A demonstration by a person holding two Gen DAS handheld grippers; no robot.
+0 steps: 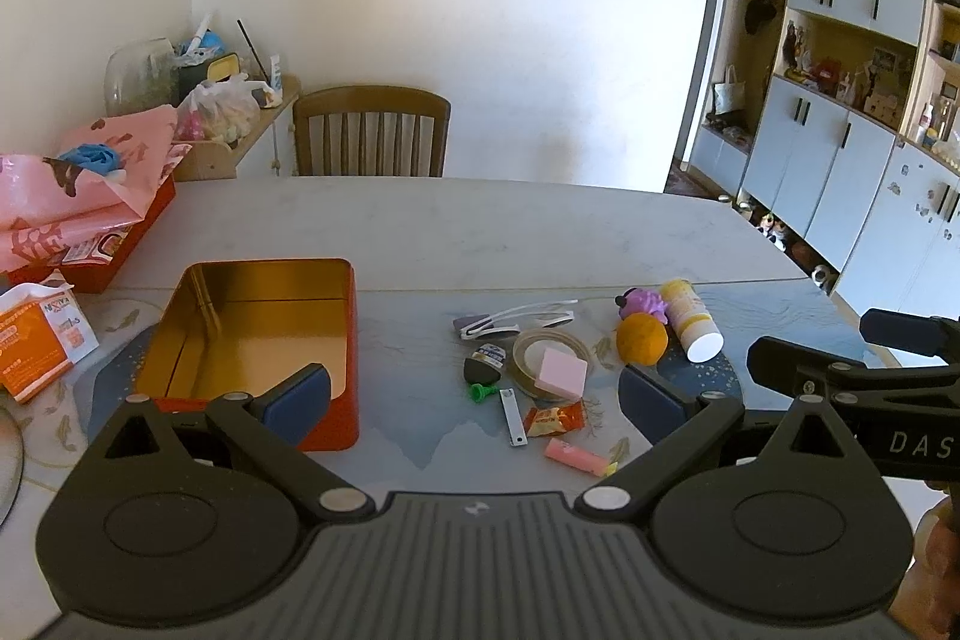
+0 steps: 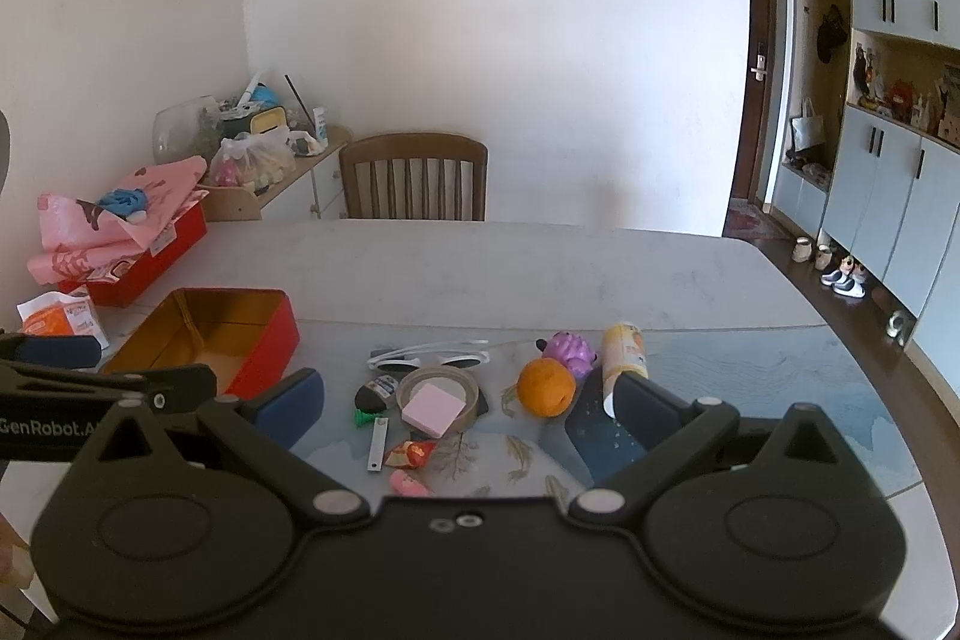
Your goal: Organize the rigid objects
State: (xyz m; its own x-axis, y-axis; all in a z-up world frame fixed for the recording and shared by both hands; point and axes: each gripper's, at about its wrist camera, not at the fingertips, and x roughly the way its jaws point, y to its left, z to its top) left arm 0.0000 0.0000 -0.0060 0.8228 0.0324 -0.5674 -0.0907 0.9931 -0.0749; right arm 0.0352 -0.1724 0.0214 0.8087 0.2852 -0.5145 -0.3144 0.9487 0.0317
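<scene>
Both grippers hover above the grey table (image 1: 540,226), jaws spread wide and holding nothing. The left gripper (image 1: 474,400) has the open red tin box with a gold lining (image 1: 252,334) at its ten o'clock. The right gripper (image 2: 468,406) faces a clutter at twelve o'clock: a roll of clear tape (image 2: 441,382), a pink square block (image 2: 435,409), an orange round fruit (image 2: 545,387) and white-framed sunglasses (image 2: 432,359).

The right gripper's finger (image 2: 651,415) hid the white bottle's (image 2: 624,349) cap end. The pink eraser (image 2: 408,484) was half covered by the gripper body. Small labels were unreadable.
</scene>
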